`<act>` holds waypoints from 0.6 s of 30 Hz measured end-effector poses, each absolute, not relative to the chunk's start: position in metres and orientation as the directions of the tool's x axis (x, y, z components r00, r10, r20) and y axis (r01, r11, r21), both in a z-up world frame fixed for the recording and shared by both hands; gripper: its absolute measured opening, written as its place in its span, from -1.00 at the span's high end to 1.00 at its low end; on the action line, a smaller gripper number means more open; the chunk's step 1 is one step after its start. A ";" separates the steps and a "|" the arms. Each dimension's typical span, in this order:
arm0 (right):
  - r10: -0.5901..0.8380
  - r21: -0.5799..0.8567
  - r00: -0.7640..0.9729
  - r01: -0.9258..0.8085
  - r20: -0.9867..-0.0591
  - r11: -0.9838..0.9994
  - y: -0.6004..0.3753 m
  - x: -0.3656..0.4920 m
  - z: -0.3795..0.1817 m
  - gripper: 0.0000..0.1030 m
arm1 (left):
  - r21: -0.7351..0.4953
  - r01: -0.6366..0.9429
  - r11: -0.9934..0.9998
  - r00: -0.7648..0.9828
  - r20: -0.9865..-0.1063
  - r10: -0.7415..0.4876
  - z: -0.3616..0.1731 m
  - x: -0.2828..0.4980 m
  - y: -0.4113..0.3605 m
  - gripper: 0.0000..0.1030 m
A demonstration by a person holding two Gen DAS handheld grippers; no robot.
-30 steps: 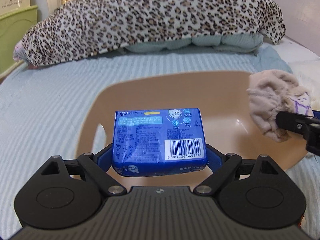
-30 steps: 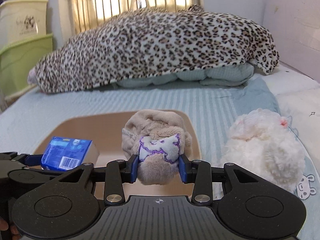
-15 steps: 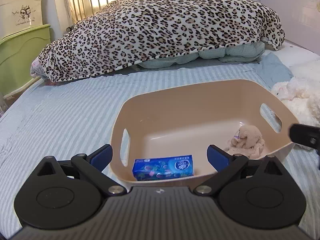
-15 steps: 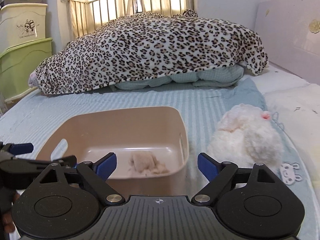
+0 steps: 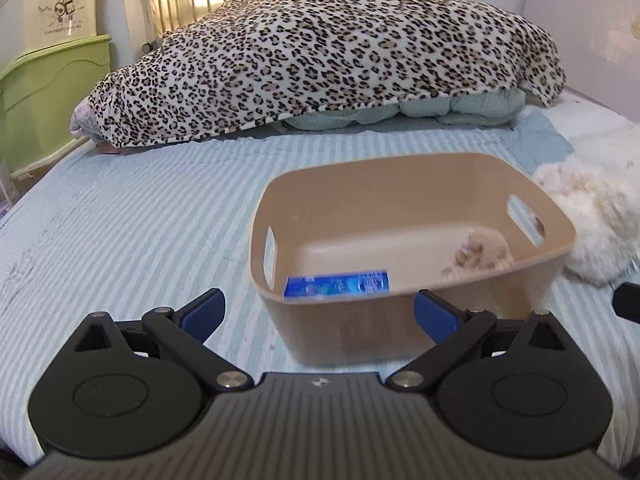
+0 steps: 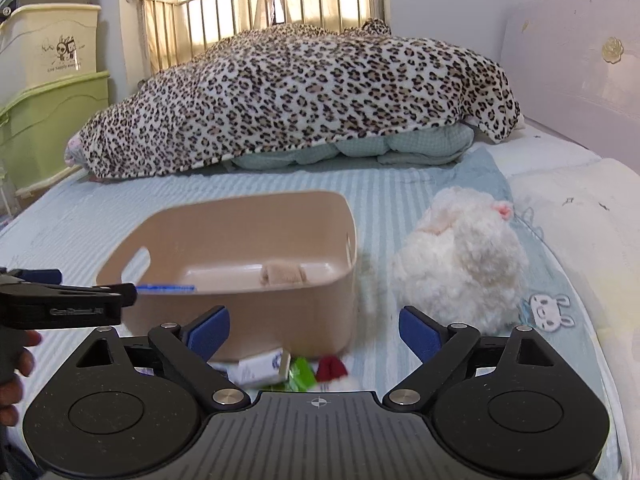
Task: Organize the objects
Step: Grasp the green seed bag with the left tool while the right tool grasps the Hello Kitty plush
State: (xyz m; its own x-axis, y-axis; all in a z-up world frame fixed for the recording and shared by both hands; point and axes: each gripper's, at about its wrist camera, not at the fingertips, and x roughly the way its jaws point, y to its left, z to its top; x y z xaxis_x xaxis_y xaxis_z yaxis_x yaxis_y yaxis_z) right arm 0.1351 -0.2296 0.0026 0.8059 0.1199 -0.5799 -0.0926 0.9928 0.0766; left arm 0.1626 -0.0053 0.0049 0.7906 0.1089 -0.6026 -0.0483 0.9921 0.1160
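Left wrist: bin point(image 5: 404, 204) holds tissue pack point(image 5: 337, 284), plush point(image 5: 486, 250).

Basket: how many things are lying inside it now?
2. A blue packet lies at the near left of the basket, and a small beige plush toy sits at its right. The near wall may hide more.

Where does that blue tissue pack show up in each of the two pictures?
Left wrist view: blue tissue pack lies on the beige bin floor, at the near wall, left of centre.
Right wrist view: only its thin blue edge shows over the bin's near rim.
Shared landmark: leopard-print blanket.
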 end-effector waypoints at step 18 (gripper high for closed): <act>0.089 0.083 0.721 -0.044 -0.688 0.996 -0.255 0.107 -0.036 -0.81 | -0.013 -0.025 1.000 0.695 -0.719 0.008 -0.052 0.112 -0.027 -0.96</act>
